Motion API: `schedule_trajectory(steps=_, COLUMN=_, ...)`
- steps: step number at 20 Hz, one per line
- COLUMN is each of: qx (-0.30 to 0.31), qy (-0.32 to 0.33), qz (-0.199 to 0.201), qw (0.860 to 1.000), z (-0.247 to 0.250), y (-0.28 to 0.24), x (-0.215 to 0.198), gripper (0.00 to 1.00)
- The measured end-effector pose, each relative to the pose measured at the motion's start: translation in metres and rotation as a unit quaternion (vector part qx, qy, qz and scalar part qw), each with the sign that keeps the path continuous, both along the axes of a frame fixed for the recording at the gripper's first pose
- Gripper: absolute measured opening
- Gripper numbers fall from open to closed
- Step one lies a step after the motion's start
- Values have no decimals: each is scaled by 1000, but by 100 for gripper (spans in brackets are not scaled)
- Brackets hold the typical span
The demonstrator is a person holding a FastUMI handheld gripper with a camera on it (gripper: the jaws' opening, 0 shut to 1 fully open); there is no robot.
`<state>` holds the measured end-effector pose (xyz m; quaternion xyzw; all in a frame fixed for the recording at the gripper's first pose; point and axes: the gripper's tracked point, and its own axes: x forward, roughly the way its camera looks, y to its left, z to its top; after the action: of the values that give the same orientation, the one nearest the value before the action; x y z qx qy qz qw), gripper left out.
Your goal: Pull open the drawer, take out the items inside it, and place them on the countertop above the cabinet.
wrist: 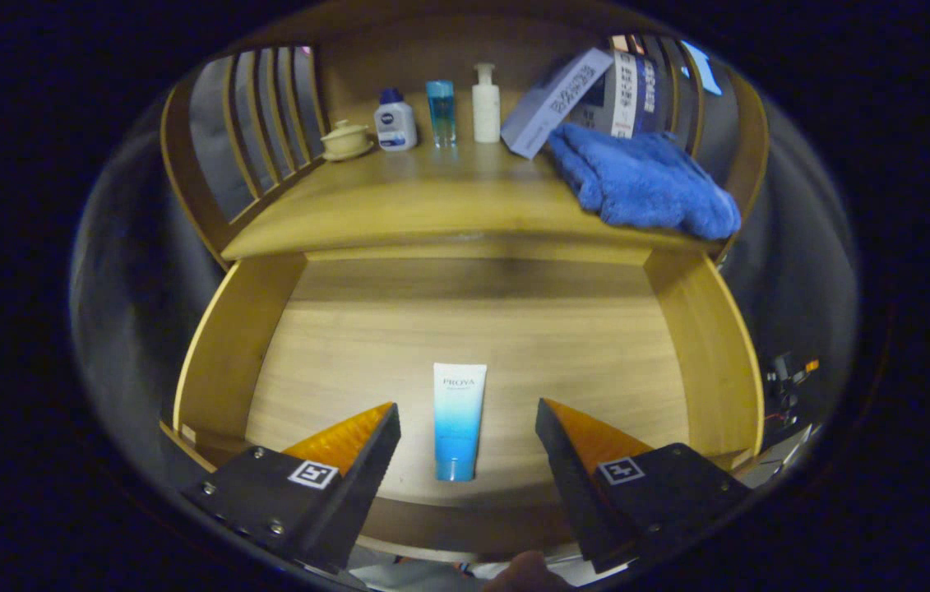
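The gripper (pixel 467 432) is at the bottom middle of the frame with its two fingers spread wide apart, and they hold nothing. Between the fingers, touching neither one, lies a tube (pixel 458 421). It is white at the top end and fades to bright blue at the cap end, and the cap points toward the gripper. The tube lies flat on the floor of the open drawer (pixel 222 362), which takes up the middle of the frame (it is the one thing lying in there). The drawer is light wood with tall side walls on the left and right. Above it, in the upper half of the frame, is the wooden countertop (pixel 399 210). At the back of the top, from left to right, stand a small cream lidded jar (pixel 346 140), a white bottle with a blue cap (pixel 395 121), a clear blue bottle (pixel 441 112) and a tall white pump bottle (pixel 486 104). To the upper right, a pale box (pixel 551 103) leans tilted, and a fluffy blue towel (pixel 645 181) lies bunched up just beside it. A wooden rail with slats (pixel 263 115) curves around the upper left side.
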<state>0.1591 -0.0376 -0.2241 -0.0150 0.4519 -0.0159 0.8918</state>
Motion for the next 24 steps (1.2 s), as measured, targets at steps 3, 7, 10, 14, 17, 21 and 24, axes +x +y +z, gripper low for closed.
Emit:
schedule_trajectory(steps=3, qx=19, qy=57, qz=0, qw=998, z=-27, y=9, x=-1, gripper=99)
schedule_trajectory(steps=7, qx=1, qy=81, qz=-23, qw=996, z=-46, y=-1, x=11, gripper=99)
schedule_trajectory(steps=10, qx=-1, qy=117, qz=-33, qw=993, z=-64, y=-5, x=10, gripper=99)
schedule_trajectory(steps=14, qx=30, qy=131, qz=-55, qw=989, z=-75, y=-5, x=7, gripper=41)
schedule_trajectory(steps=17, qx=14, qy=85, qz=-61, qw=994, z=-53, y=-9, x=20, gripper=41)
schedule_trajectory(steps=21, qx=50, qy=52, qz=-64, qw=995, z=-18, y=-10, x=16, gripper=40)
schedule_trajectory(steps=24, qx=52, qy=7, qz=-52, qw=997, z=28, y=-13, x=11, gripper=40)
